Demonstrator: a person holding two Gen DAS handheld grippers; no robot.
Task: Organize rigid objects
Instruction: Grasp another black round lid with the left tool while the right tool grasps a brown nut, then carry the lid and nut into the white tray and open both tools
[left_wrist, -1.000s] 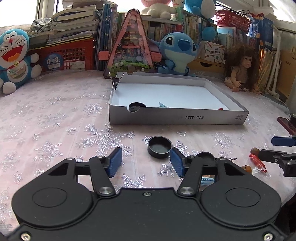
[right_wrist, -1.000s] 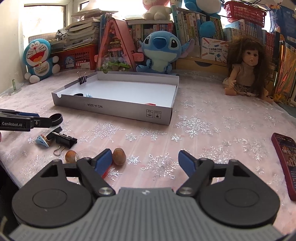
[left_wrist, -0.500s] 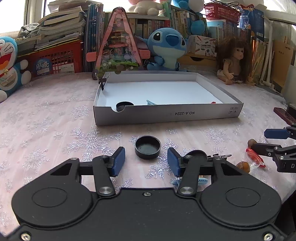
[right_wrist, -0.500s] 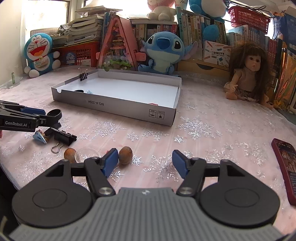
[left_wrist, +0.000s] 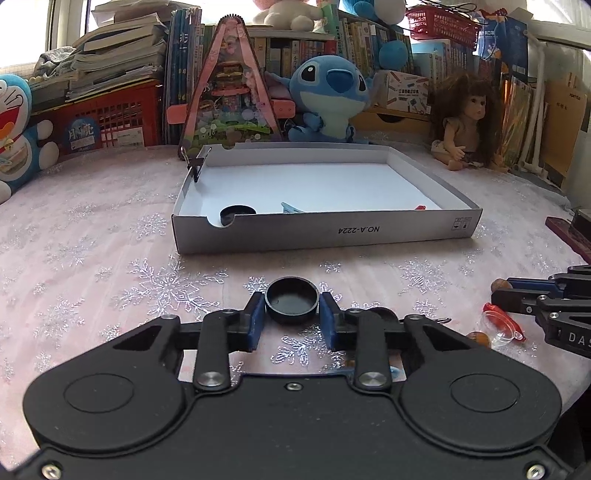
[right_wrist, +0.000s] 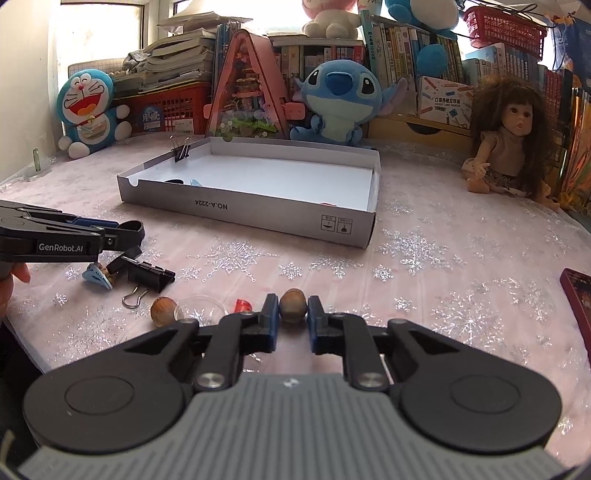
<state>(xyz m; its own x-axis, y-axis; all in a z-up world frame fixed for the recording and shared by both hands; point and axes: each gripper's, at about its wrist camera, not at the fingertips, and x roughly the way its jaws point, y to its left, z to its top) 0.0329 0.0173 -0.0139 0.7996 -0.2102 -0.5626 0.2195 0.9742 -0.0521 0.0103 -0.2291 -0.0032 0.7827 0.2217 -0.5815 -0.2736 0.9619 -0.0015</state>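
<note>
Two grips are made at once: the left gripper (left_wrist: 291, 316) is closed on the black cap (left_wrist: 291, 299), the right gripper (right_wrist: 292, 318) on a nut (right_wrist: 293, 305). Both are held low over the desk (right_wrist: 424, 266), presumably for transfer into the white box (left_wrist: 325, 233).

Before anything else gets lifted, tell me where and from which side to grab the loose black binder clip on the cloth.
Grip the black binder clip across its folded black body, coming from above. It lies flat, and its wire handle is thin and swings. The blue clip and the left hand-held gripper crowd its far-left end.

Black cap (left_wrist: 292, 305), brown nut (right_wrist: 293, 305), pink snowflake-patterned tablecloth (right_wrist: 424, 266).
</note>
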